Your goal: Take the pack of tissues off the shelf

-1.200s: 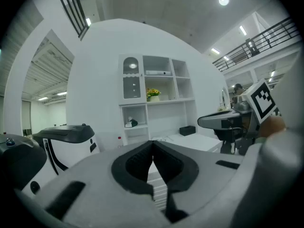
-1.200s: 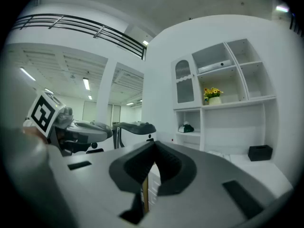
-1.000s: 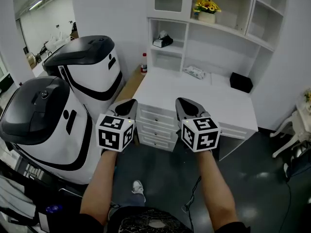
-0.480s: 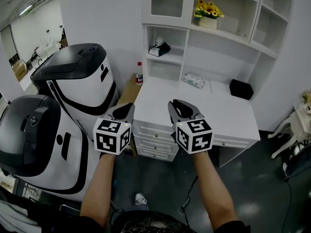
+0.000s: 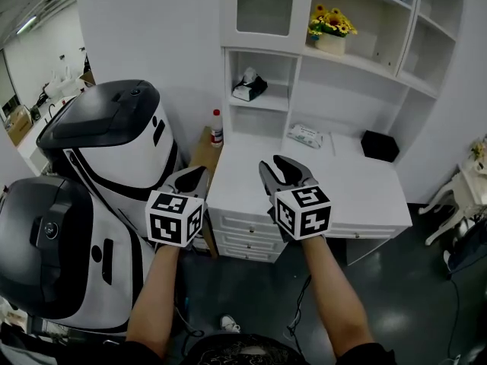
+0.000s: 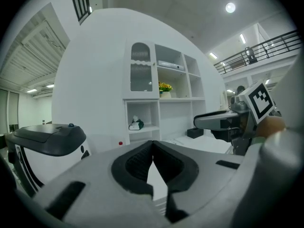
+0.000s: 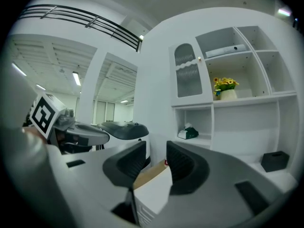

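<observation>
The pack of tissues (image 5: 249,84) is a dark box with white tissue sticking out, on the small shelf left of the desk's hutch. It also shows in the left gripper view (image 6: 136,124) and the right gripper view (image 7: 188,132). Both grippers are held in front of the desk, well short of the shelf. My left gripper (image 5: 190,178) has its jaws together with nothing in them (image 6: 152,144). My right gripper (image 5: 284,170) is opening, and a gap shows between its pads with nothing in it (image 7: 156,152).
Two large white-and-black machines (image 5: 114,131) stand at the left. On the white desk (image 5: 365,192) lie a flat wipes pack (image 5: 306,134) and a black box (image 5: 378,146). A red-capped bottle (image 5: 217,128) stands by the desk's left end. A flower pot (image 5: 331,29) sits higher up.
The right gripper's jaws have gone from shut to parted. Both grippers have shifted a little left, and the desk and shelves sit more squarely ahead.
</observation>
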Tool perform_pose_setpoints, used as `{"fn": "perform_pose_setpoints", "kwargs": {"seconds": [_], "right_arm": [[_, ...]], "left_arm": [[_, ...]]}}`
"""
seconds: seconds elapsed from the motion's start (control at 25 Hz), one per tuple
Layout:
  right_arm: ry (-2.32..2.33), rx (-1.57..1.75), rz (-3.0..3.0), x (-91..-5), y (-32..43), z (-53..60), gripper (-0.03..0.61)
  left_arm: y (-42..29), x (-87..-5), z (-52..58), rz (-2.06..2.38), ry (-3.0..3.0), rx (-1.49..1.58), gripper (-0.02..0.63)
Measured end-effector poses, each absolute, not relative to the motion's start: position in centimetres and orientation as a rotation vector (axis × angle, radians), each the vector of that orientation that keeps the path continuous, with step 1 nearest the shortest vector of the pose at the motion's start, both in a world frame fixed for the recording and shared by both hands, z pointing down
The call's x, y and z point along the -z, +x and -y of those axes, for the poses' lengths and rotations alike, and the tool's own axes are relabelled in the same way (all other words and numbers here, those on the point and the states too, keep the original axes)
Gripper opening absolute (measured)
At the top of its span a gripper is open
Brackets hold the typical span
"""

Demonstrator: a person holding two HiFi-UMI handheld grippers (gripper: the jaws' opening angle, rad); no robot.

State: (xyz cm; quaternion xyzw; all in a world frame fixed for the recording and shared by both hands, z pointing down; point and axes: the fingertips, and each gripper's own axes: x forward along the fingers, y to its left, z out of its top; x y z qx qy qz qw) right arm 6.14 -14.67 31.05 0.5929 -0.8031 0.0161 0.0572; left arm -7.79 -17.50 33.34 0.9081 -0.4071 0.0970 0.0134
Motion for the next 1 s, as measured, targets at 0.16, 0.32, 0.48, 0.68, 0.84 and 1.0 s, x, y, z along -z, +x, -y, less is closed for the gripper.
{"fn": "perform_pose_setpoints", "kwargs": {"seconds": [0.16,0.32,0.48,0.68,0.84,1.0], "right_arm": [[1.828,-0.057,2.409,-31.0,6.0,16.6,0.147],[1.854,-0.080,2.391,-31.1,5.9,18.3,0.179],[1.869,-0.089,2.397,-30.9,5.7,19.7,0.218],[1.867,-0.078,2.399,-30.8,5.7,21.5,0.248],[1.869,-0.059,2.405,-30.4,6.3,23.4,0.252],[1.860,-0.032,2.417,-30.0,7.4,26.3,0.255]], "left_arm": [[-8.4,-33.2,19.7,1.250,2.830,-0.276,0.005],[-8.5,-33.0,21.4,1.224,2.849,-0.271,0.005],[-8.7,-32.8,22.8,1.212,2.868,-0.267,0.005],[-8.7,-32.8,24.3,1.212,2.877,-0.264,0.005],[-8.2,-33.0,25.8,1.214,2.887,-0.271,0.005],[-7.4,-33.3,28.3,1.234,2.884,-0.288,0.005]]}}
